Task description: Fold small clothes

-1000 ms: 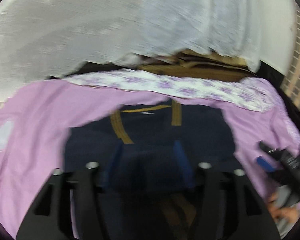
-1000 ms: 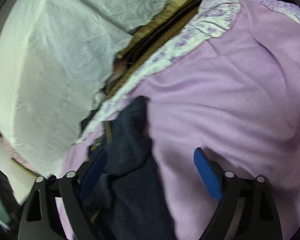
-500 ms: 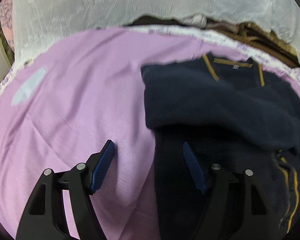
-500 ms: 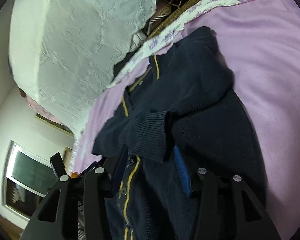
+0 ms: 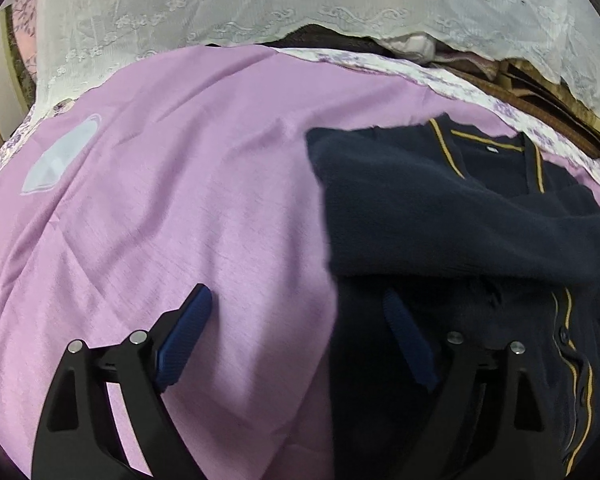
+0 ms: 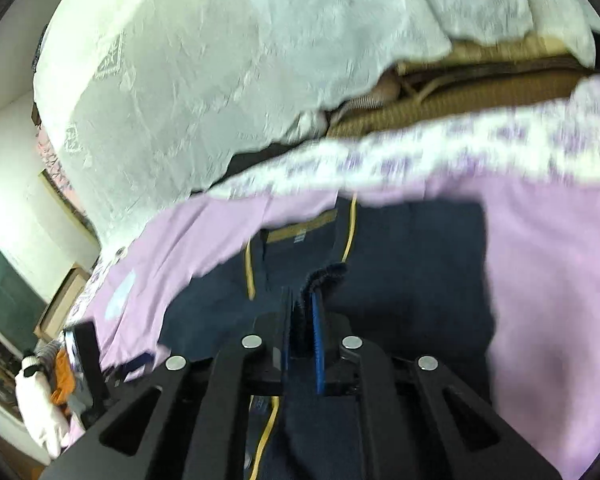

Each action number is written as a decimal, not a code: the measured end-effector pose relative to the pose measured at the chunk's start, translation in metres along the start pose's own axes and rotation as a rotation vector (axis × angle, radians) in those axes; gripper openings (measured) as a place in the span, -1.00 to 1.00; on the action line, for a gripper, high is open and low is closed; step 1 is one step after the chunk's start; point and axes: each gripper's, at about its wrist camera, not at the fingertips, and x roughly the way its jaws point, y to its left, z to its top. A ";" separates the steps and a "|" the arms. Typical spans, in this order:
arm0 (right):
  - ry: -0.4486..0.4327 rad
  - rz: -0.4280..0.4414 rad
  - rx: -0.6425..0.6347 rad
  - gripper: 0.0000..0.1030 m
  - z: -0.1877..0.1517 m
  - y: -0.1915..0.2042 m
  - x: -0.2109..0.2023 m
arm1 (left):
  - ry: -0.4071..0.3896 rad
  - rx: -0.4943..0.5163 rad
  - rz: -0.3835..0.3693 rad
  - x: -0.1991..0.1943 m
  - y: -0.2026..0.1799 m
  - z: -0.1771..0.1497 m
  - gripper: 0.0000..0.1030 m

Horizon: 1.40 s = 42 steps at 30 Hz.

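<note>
Navy cardigan [image 5: 440, 208] with thin mustard-yellow trim lies on a lilac bedsheet [image 5: 188, 200], toward the sheet's far edge, where a white border printed with purple flowers [image 5: 420, 70] runs across. One sleeve is folded over the chest, and a row of dark buttons beside the yellow stripe runs down the front near the right side of the left wrist view. The left gripper [image 5: 296, 312] is over the sheet and the cardigan's near left edge with its jaws wide apart and still opening; its left blue pad sits over bare lilac sheet, its right blue pad over the navy knit, and nothing is pinched between them. The right gripper [image 6: 302, 308] has its blue pads pressed together on a fold of the navy knit, and a ribbed cuff [image 6: 326, 276] sticks up just past the fingertips; the view is blurred. A white lace cover [image 5: 300, 4] hangs beyond the sheet's far edge over brown folded bedding [image 6: 480, 92]. A pale patch [image 5: 60, 160] marks the sheet near its left edge. An orange item [image 6: 64, 376] lies off the sheet at the left.
</note>
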 end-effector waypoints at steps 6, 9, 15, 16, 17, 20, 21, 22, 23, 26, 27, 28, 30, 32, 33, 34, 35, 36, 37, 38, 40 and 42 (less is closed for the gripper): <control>-0.004 -0.107 0.066 -0.90 0.018 -0.056 0.020 | 0.031 -0.002 0.005 0.009 0.001 0.002 0.78; 0.082 -0.112 0.137 -0.90 -0.005 -0.089 0.046 | 0.035 0.032 -0.021 0.005 -0.002 -0.001 0.77; 0.032 -0.060 0.221 -0.81 -0.010 -0.104 0.022 | -0.106 0.036 -0.066 -0.039 -0.003 0.006 0.77; -0.004 -0.077 0.221 -0.80 -0.007 -0.103 0.014 | -0.116 0.027 -0.085 -0.042 -0.004 0.012 0.77; -0.023 -0.082 0.227 -0.80 -0.005 -0.104 0.010 | -0.112 0.028 -0.091 -0.043 -0.006 0.015 0.77; -0.021 -0.010 0.215 -0.80 0.005 -0.092 0.010 | -0.090 0.048 -0.043 -0.031 -0.026 0.033 0.77; -0.007 0.006 0.200 -0.80 0.007 -0.087 0.013 | -0.078 0.054 -0.035 -0.024 -0.034 0.041 0.77; 0.010 0.010 0.180 -0.80 0.008 -0.082 0.017 | -0.063 0.053 -0.036 -0.019 -0.038 0.043 0.77; 0.025 0.012 0.165 -0.80 0.009 -0.077 0.024 | -0.042 0.052 -0.035 -0.012 -0.041 0.046 0.77; 0.096 0.003 0.122 -0.73 0.010 -0.066 0.051 | 0.026 0.053 0.043 0.018 -0.048 0.047 0.79; 0.114 -0.010 0.113 -0.69 0.010 -0.064 0.058 | 0.060 0.041 0.065 0.032 -0.044 0.045 0.87; 0.138 -0.035 0.105 -0.60 0.007 -0.066 0.065 | 0.091 0.015 0.039 0.042 -0.037 0.042 0.91; 0.162 -0.065 0.105 -0.92 0.001 -0.079 0.079 | 0.109 -0.045 -0.026 0.046 -0.023 0.043 0.92; 0.146 -0.046 0.158 -1.00 0.000 -0.090 0.077 | 0.106 -0.052 -0.026 0.043 -0.019 0.043 0.92; 0.138 -0.046 0.167 -1.00 0.000 -0.091 0.072 | 0.097 -0.050 -0.020 0.039 -0.019 0.042 0.92; 0.108 -0.062 0.151 -0.87 0.000 -0.086 0.063 | 0.079 -0.043 -0.020 0.032 -0.020 0.040 0.90; 0.092 -0.072 0.126 -0.81 0.000 -0.082 0.058 | 0.057 -0.033 -0.032 0.023 -0.020 0.039 0.89; 0.081 -0.070 0.097 -0.77 -0.001 -0.075 0.055 | 0.027 -0.016 -0.063 0.011 -0.021 0.038 0.89; 0.079 -0.049 0.074 -0.68 -0.004 -0.067 0.050 | 0.005 -0.005 -0.083 0.002 -0.023 0.036 0.89; 0.083 -0.035 0.065 -0.56 -0.005 -0.063 0.047 | -0.007 0.001 -0.093 -0.003 -0.023 0.036 0.89; 0.100 -0.025 0.041 -0.39 -0.008 -0.052 0.046 | -0.013 0.023 -0.097 -0.008 -0.028 0.033 0.90; 0.143 -0.053 0.006 -0.30 -0.016 -0.044 0.053 | 0.035 0.056 -0.061 0.007 -0.034 0.028 0.91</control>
